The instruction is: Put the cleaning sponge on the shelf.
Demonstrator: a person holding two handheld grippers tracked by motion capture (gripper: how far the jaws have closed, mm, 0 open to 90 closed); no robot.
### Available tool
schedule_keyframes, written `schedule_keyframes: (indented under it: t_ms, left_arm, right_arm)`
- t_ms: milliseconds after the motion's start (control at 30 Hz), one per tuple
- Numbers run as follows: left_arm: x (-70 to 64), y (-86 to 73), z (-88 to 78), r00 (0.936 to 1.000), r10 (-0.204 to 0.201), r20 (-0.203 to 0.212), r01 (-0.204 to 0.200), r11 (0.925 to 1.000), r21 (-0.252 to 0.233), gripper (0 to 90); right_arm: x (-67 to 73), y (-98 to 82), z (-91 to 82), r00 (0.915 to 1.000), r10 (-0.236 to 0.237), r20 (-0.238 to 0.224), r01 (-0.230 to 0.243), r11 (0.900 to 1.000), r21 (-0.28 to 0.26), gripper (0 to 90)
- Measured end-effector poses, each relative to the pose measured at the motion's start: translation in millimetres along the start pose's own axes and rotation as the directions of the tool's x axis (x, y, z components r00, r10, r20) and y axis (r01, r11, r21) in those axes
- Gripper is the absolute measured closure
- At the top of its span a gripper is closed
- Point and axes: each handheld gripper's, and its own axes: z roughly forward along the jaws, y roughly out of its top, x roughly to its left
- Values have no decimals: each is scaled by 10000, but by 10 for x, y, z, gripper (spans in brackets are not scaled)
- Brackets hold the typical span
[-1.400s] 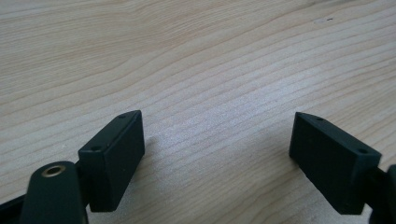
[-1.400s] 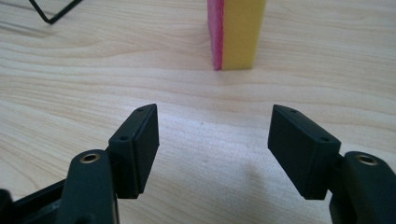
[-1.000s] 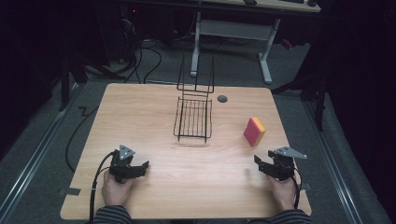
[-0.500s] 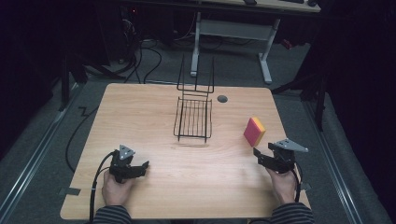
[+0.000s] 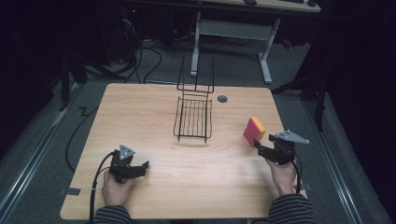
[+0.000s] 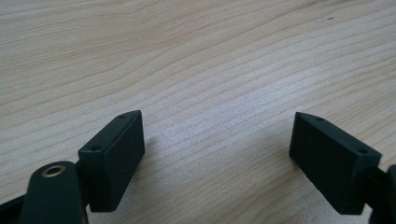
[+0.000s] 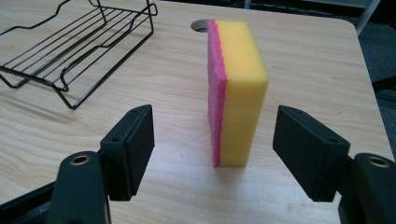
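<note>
Between your right gripper (image 7: 214, 154)'s jaws stands the sponge (image 7: 237, 88), upright on one narrow end on the table (image 5: 154, 121), pink scrub face toward the left jaw and yellow foam toward the right. Those jaws have just been opening and now stand released, with a clear gap on either side of the sponge, so neither pad touches it. From above, your right gripper (image 5: 266, 145) sits just behind the sponge (image 5: 253, 131), near the table's right edge. Ahead and to the left of those jaws lies the black wire rack (image 7: 79, 44), well apart from the sponge, with a round hole (image 7: 201, 24) in the tabletop just beyond the sponge. Your left gripper (image 6: 217, 144) rests low over bare wood, jaws spread wide with nothing between them.
</note>
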Motion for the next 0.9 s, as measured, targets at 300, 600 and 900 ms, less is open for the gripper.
schedule_keyframes:
  t_ms: [300, 600, 900]
  left_arm:
    - [2, 0, 0, 10000, -2, 9, 2, 10000, -3, 185]
    - [2, 0, 0, 10000, -1, 12, 1, 10000, 0, 185]
    - [3, 0, 0, 10000, -2, 12, 2, 10000, 0, 185]
  right_arm:
    - [-35, 76, 74, 9999, 151, -39, -152, 9998, -137, 290]
    - [-82, 167, 200, 9994, 275, 214, -271, 9995, -161, 300]
    - [-121, 140, 331, 9989, 440, 188, -440, 9990, -20, 315]
